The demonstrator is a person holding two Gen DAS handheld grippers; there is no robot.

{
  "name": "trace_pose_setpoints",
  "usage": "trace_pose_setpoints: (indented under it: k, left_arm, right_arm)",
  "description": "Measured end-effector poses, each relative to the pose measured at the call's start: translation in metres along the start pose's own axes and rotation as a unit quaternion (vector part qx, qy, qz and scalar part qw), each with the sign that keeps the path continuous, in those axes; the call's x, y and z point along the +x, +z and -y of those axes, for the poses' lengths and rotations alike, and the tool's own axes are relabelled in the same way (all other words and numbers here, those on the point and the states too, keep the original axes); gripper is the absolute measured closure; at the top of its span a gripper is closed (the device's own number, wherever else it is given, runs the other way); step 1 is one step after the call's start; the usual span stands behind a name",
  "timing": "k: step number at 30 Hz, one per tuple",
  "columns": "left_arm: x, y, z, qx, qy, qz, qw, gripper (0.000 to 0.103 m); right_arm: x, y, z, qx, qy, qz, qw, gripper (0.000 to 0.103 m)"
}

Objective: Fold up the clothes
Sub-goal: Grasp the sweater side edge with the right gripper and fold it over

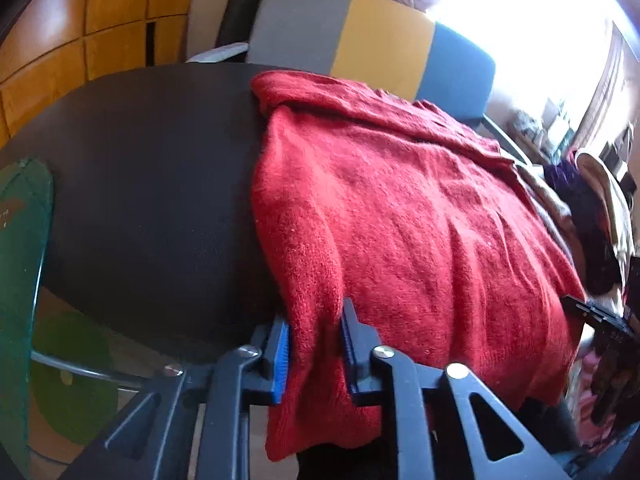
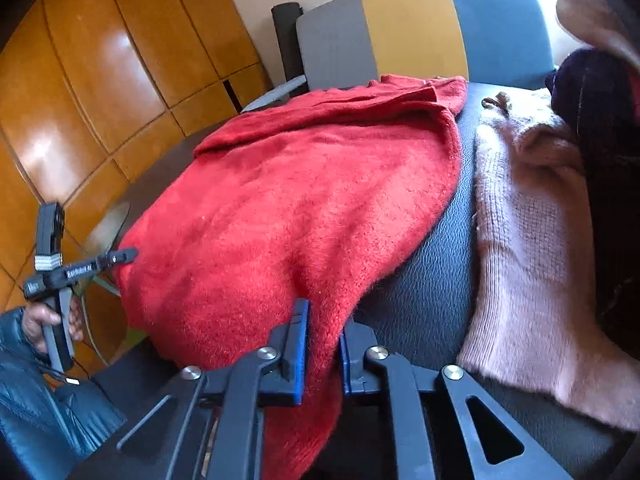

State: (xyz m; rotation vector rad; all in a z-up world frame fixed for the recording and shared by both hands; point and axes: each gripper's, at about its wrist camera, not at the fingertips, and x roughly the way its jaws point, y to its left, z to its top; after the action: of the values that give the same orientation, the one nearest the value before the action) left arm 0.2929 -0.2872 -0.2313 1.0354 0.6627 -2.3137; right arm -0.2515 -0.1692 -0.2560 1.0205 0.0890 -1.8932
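Red sweater [image 1: 400,208] lies spread on the black bench [image 1: 152,184], its near hem hanging off at six o'clock. My left gripper [image 1: 316,354] is clamped on that hem's left corner, my right gripper [image 2: 323,354] on the right, apparently so I can lift both together for folding. Pink knit [image 2: 528,240] sits at three o'clock.

A dark counter [image 1: 152,184] is seen ahead and to the left of the jaws in the left wrist view. Beyond its far edge a chair back [image 1: 360,36] banded in grey, yellow and blue is set, with a black roll [image 1: 244,4] stood beside it. Orange wooden panelling [image 2: 100,80] is shown far to the left of the jaws. A green chair [image 1: 20,264] is placed at the left, below the counter's edge.
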Motion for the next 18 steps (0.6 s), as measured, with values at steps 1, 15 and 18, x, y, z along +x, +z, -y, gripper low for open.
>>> trace_pose_setpoints:
  k: [1, 15, 18]
  left_arm:
    - [-0.001, 0.001, -0.001, 0.002, -0.009, -0.009, 0.9999, 0.088]
    - [-0.041, 0.063, -0.046, -0.098, -0.268, 0.001, 0.9583, 0.089]
    - [-0.034, 0.09, -0.043, -0.115, -0.297, 0.022, 0.9477, 0.089]
  right_arm:
    - [-0.001, -0.001, 0.0, 0.004, 0.007, -0.006, 1.0, 0.092]
    - [-0.02, 0.042, 0.021, 0.145, 0.209, 0.032, 0.967, 0.093]
    - [-0.019, 0.071, 0.026, 0.152, 0.228, 0.058, 0.96, 0.093]
